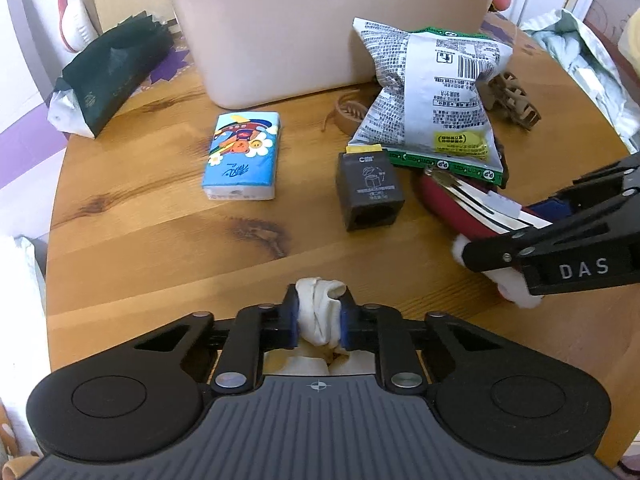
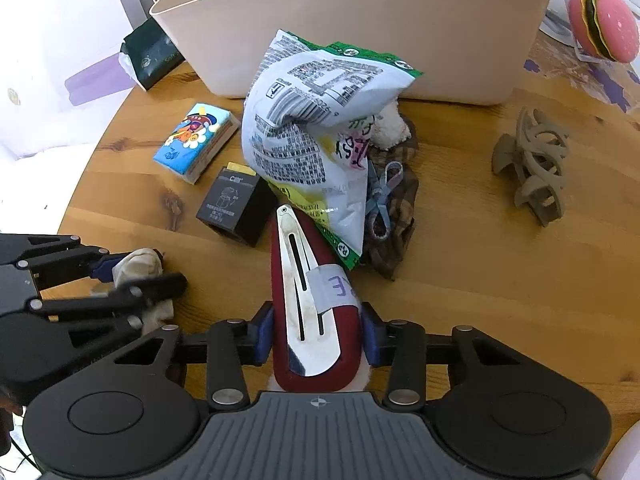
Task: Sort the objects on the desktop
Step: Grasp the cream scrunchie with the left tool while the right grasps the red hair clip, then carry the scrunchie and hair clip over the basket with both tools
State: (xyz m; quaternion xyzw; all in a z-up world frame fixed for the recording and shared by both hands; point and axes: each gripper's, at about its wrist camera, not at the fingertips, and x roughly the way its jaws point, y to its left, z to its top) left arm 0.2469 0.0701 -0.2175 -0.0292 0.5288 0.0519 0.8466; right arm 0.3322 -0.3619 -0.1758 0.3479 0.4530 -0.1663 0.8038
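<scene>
The left gripper [image 1: 319, 316] is clamped on a white sock [image 1: 320, 312]. The right gripper [image 2: 318, 334] pinches a red hair clip [image 2: 316, 320]. Only the right wrist view shows the burger toy [image 2: 604, 26], upper right.

The left tongs [image 1: 319, 316] are black, with two thin arms that fold like scissors. Small round silver screws sit at each bend. Just behind the arms are two big round black bumps, one on each side, each with a flat circle on top. Between the bumps lies a grey plate with straight ridges and a little white cross-in-a-circle mark. The pads [image 1: 293, 320] at the tips are blue. The right tongs [image 2: 318, 334] look just the same, and white letters "DAS" show on their side.
</scene>
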